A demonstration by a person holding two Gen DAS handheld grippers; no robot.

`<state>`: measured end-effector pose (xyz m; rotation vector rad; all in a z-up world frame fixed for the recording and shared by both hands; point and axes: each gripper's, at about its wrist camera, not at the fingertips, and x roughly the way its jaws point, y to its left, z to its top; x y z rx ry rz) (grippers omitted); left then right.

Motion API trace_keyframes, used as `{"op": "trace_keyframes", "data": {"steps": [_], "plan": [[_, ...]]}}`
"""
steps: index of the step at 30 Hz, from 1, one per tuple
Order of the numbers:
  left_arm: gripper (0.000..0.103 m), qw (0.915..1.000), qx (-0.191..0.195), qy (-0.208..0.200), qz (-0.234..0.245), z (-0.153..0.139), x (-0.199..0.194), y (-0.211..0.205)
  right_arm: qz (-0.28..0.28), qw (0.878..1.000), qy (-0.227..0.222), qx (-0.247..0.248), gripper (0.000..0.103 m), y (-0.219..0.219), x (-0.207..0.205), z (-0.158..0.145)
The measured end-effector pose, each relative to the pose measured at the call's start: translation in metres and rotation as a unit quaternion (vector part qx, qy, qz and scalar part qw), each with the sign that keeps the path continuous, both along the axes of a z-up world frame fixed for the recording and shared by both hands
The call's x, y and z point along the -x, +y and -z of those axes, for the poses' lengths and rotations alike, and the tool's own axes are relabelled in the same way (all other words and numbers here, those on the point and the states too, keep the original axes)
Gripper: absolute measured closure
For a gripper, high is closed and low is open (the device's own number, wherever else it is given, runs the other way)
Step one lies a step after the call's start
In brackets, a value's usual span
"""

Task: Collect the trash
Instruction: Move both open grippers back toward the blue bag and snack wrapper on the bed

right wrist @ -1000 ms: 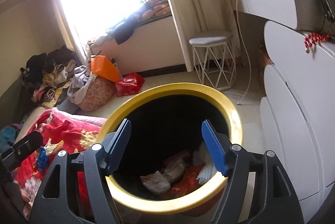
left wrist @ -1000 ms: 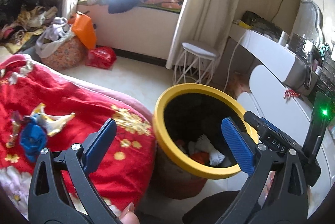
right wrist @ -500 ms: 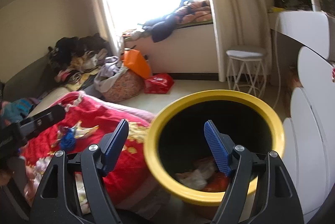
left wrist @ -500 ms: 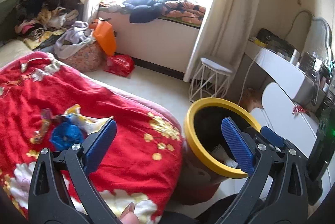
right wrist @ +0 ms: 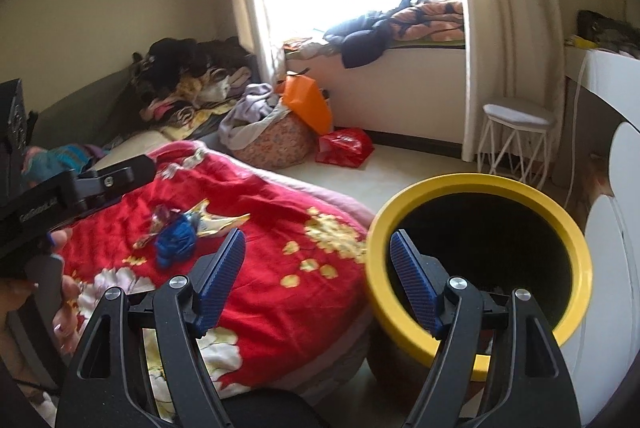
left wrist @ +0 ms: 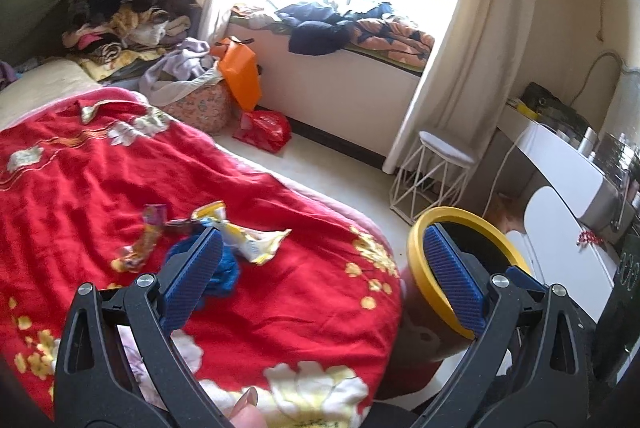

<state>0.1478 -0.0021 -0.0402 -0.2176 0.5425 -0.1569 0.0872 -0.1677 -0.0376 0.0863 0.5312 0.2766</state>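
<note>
Trash lies on the red floral blanket (left wrist: 280, 292): a crumpled blue piece (left wrist: 224, 268), a yellow-white wrapper (left wrist: 244, 240) and a colourful foil wrapper (left wrist: 146, 236). The same pile shows in the right wrist view, with the blue piece (right wrist: 176, 240) and the yellow wrapper (right wrist: 218, 222). The yellow-rimmed bin (right wrist: 476, 264) stands beside the bed, also in the left wrist view (left wrist: 424, 268). My left gripper (left wrist: 320, 272) is open and empty above the blanket, its left finger just over the blue piece. My right gripper (right wrist: 318, 284) is open and empty between bed and bin.
A white wire stool (left wrist: 432, 172) stands by the curtain. A red bag (left wrist: 264, 130), an orange bag (left wrist: 240, 72) and a full laundry basket (left wrist: 196, 100) sit on the floor near the window seat. White cabinets (left wrist: 560, 240) line the right side.
Both grippers have swung left from over the bin toward the bed. The trash pile on the blanket is now near the left gripper. Both stay open and empty.
</note>
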Motion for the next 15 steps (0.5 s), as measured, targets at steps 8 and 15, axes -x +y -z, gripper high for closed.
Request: {"op": "trace_keyframes", "data": {"steps": [8, 15], "plan": [[0.011, 0.9991, 0.008, 0.01, -0.04, 0.008, 0.0, 0.037, -0.04, 0.999, -0.009, 0.015, 0.031, 0.032, -0.005, -0.004], [0.011, 0.9948, -0.008, 0.056, -0.085, 0.024, -0.006, 0.073, -0.088, 0.995, 0.008, 0.056, 0.031, 0.063, -0.025, 0.006]]}}
